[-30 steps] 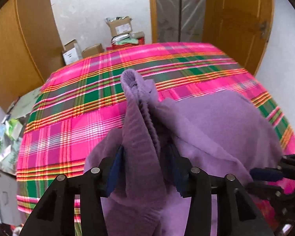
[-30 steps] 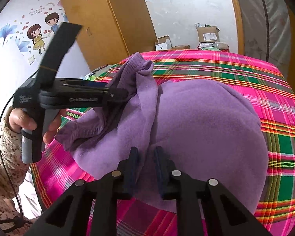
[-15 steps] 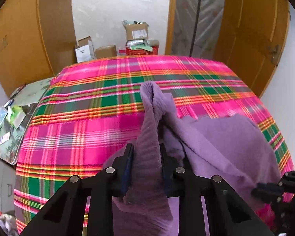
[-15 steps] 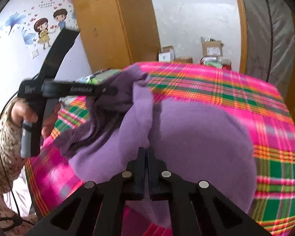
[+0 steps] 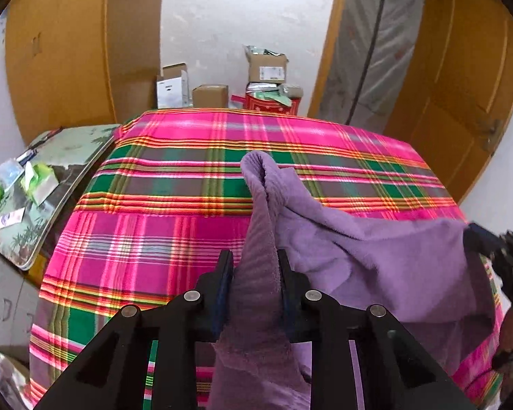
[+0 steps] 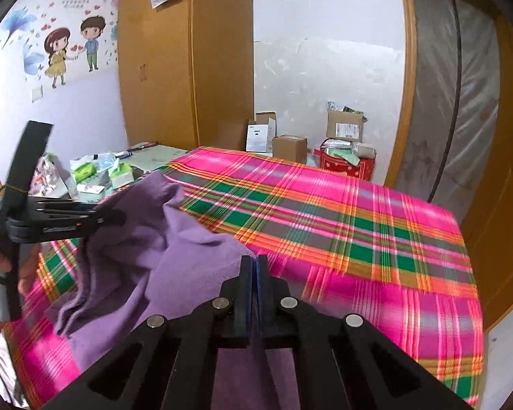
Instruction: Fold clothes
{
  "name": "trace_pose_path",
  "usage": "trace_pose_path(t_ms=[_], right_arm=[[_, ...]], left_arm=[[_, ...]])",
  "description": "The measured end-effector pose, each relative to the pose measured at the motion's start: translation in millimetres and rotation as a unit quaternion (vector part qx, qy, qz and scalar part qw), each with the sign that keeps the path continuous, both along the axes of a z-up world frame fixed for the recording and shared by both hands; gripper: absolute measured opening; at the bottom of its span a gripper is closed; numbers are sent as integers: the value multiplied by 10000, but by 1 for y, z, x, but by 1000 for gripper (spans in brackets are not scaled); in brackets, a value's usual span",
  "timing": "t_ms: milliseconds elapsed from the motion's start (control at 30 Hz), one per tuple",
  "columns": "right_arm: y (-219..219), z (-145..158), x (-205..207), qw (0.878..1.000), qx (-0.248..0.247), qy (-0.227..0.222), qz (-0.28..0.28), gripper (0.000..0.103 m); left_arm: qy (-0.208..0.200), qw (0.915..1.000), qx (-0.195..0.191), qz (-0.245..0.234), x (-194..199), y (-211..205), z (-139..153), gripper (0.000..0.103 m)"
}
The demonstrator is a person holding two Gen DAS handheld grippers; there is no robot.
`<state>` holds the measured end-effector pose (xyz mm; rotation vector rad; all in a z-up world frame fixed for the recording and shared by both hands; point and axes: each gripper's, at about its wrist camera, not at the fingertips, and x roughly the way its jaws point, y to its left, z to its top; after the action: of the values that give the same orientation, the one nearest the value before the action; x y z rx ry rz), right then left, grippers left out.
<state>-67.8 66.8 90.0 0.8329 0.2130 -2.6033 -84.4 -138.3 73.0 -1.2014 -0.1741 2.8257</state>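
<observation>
Left gripper (image 5: 254,270) has its jaws clamped on a bunched ribbed fold of the purple garment (image 5: 359,256), fabric standing up between the jaws and poking out past the tips toward the far side. Right gripper (image 6: 253,273) has its jaws pressed nearly together, pinching a thin edge of the same garment at the near middle of the right wrist view. The garment is lifted at both grip points and sags between them, its lower part draping onto the plaid bedspread (image 5: 174,205) at the near side; pink, green and orange checks, bare over the far and right part of the bed. In the right wrist view the left gripper shows at the left edge with a hand (image 6: 3,266) around its handle, a patterned sleeve just visible at the bottom left corner. In the left wrist view the right gripper shows at the right edge, blurred, touching the garment's right corner. Left of the bed a side table (image 5: 61,157) carries green tissue packs (image 6: 119,176) and small clutter. Cardboard boxes (image 6: 343,124) and a red container (image 6: 345,167) sit on the floor at the far end, against the white wall. Wooden wardrobe (image 6: 184,58) far left, cartoon wall stickers (image 6: 73,51) beside it, wooden door (image 5: 461,95) on the right.
</observation>
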Motion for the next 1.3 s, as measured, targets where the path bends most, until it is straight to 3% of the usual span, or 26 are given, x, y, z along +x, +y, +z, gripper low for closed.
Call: trace_pose_path(t_ms=[400, 467, 500, 733, 1100, 1300], right_arm=[[-40, 14, -69, 9981, 568, 215, -97, 2], [-48, 13, -81, 9972, 694, 244, -147, 2], [-51, 12, -87, 9967, 749, 252, -172, 2], [-67, 2, -126, 9962, 791, 130, -345, 2], [-93, -14, -176, 9946, 865, -169, -555, 2], [-102, -38, -194, 9915, 899, -796, -501, 2]], left_arm=[[98, 9980, 294, 549, -7, -49, 0, 25], [86, 9975, 324, 620, -9, -55, 0, 23], [74, 9973, 309, 659, -10, -58, -1, 13], [-55, 9963, 328, 795, -20, -76, -12, 13], [-267, 9941, 400, 973, -39, -99, -30, 13], [-453, 9925, 407, 1059, -49, -112, -43, 13]])
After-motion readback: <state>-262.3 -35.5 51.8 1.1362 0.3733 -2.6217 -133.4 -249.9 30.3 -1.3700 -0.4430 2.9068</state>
